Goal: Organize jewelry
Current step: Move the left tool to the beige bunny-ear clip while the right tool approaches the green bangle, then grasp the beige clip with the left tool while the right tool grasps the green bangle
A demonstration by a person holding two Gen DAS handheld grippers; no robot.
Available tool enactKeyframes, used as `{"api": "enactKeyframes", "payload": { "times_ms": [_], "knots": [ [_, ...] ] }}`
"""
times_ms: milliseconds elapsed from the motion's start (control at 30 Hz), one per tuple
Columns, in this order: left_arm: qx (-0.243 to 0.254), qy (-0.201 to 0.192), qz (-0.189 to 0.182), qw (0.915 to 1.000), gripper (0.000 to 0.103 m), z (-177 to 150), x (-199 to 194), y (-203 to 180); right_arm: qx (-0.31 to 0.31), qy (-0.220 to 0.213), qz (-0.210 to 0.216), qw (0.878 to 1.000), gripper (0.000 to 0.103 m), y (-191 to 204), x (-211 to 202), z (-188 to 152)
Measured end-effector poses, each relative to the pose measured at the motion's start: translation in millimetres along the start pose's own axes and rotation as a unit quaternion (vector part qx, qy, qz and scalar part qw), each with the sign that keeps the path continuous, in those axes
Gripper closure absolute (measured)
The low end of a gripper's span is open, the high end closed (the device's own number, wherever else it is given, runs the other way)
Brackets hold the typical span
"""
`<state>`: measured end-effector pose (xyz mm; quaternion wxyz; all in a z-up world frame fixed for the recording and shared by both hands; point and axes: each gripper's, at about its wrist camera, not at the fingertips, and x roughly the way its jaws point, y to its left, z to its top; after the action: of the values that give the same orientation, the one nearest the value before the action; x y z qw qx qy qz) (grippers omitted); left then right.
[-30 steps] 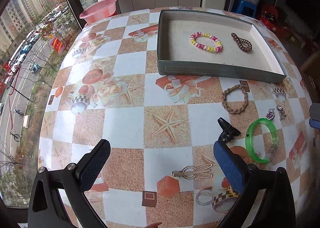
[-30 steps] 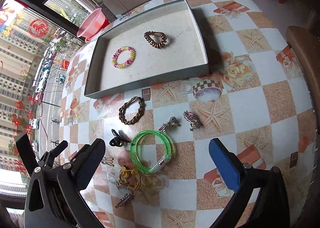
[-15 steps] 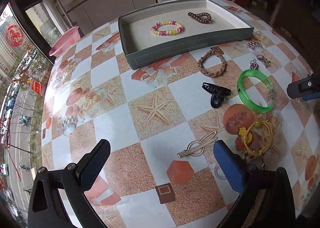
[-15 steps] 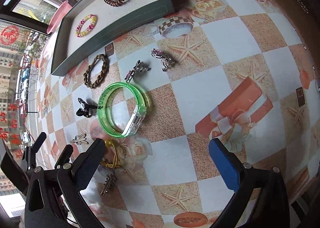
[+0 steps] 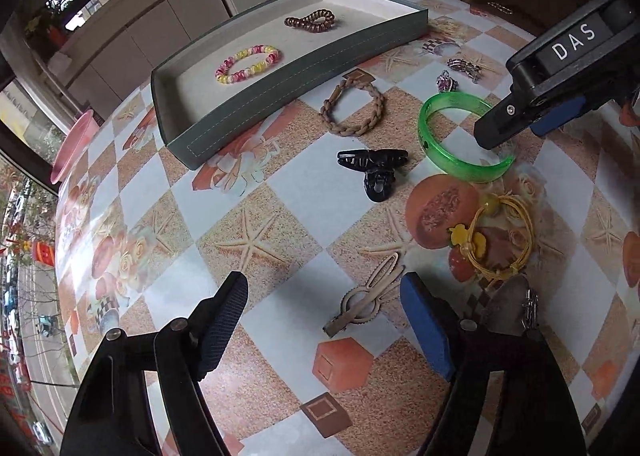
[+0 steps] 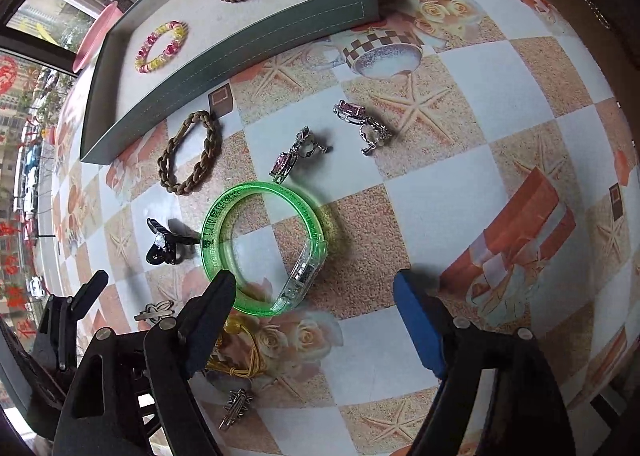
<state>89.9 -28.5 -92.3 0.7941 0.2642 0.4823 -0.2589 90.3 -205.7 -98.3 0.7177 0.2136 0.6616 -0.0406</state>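
**Hovering over the green bangle, both hand-held grippers spread wide**

Reaching in low over the counter (image 6: 500, 104), the right hand-held gripper (image 6: 312, 296) has its jaws wide apart and holds nothing. The green bangle (image 6: 264, 244) lies flat on the counter just ahead of it, its near rim passing under the tip of the left finger while the right finger stands well clear on the bangle's other side.

The left hand-held gripper (image 5: 324, 308) is likewise spread open and empty. A tan rabbit-shaped hair clip (image 5: 366, 298) lies between its fingers, nearer the blue one. Just to the right sits a yellow hair tie (image 5: 496, 240) with a small duck charm.

Farther out is a black claw clip (image 5: 374, 170), with the green bangle to its right. Beyond those lie a braided brown bracelet (image 5: 354, 110) and two pink-stoned earrings (image 6: 286, 162) (image 6: 360, 118), the bracelet close to the tray's front wall.

At the far end stands the grey tray (image 5: 288, 84), holding a pink-and-yellow bead bracelet (image 5: 248, 64) and a brown coil hair tie (image 5: 310, 21), well apart from each other.
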Motion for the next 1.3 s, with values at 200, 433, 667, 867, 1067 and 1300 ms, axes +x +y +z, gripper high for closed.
{"api": "enactKeyframes", "payload": {
  "times_ms": [200,433,667,867,1067,1300],
  "knots": [
    [-0.007,0.006,-0.033,0.9994,0.039,-6,-3,-11,-0.059,-0.005,-0.045,0.997,0.028,20,5,-1],
    [-0.051,0.015,-0.049,0.9974,0.072,-9,-8,-21,-0.109,-0.022,-0.092,0.99,0.07,24,3,-2],
    [-0.181,0.024,-0.073,0.9805,0.072,-20,-10,3,-0.103,-0.031,-0.069,0.992,0.092,5,-3,2],
    [-0.26,0.022,-0.083,0.9619,0.072,-27,-19,22,-0.084,-0.038,-0.03,0.995,0.092,-24,-15,-3],
    [-0.282,0.001,-0.07,0.9569,0.072,-13,-35,31,-0.09,-0.046,-0.008,0.995,0.092,-37,-37,-6],
    [-0.294,-0.022,-0.051,0.9542,0.072,21,-48,46,-0.094,-0.069,0.017,0.993,0.092,-34,-72,11]
  ]
}}
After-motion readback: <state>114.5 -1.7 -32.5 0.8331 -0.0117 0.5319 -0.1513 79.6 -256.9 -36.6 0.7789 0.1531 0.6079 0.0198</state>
